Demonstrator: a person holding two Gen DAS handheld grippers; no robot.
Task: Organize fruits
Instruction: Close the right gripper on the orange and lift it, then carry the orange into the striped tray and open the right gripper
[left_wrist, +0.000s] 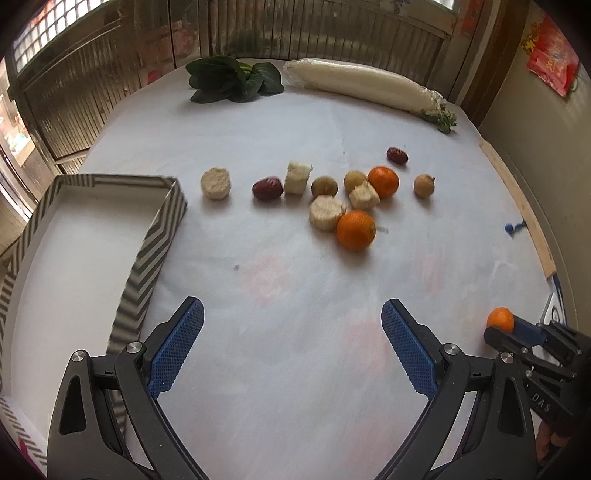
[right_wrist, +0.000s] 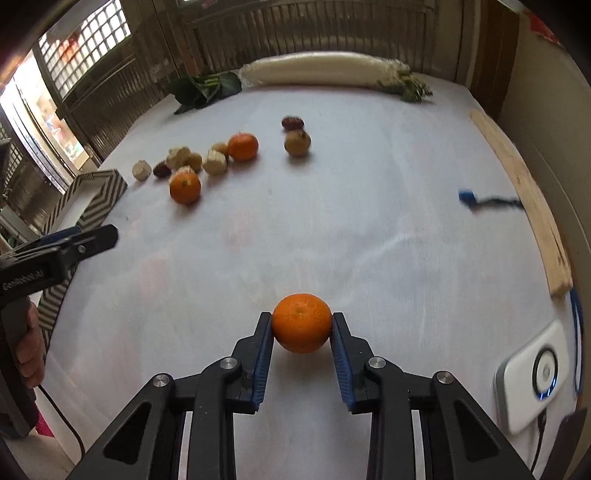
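Observation:
My right gripper (right_wrist: 302, 322) is shut on an orange mandarin (right_wrist: 301, 322) and holds it over the white table near the front; it also shows at the right of the left wrist view (left_wrist: 500, 320). My left gripper (left_wrist: 291, 314) is open and empty beside a striped box (left_wrist: 162, 229), whose inside is bare. Two more mandarins (left_wrist: 355, 230) (left_wrist: 383, 181) lie mid-table among two red dates (left_wrist: 267, 188) (left_wrist: 397, 155), several brownish round fruits (left_wrist: 324, 185) and several pale cut chunks (left_wrist: 215, 183).
Leafy greens (left_wrist: 232, 78) and a long wrapped white radish (left_wrist: 362, 85) lie at the table's far edge. A wooden strip (right_wrist: 524, 199) runs along the right edge, with a small blue object (right_wrist: 467, 195) near it. A white device (right_wrist: 532, 373) sits front right.

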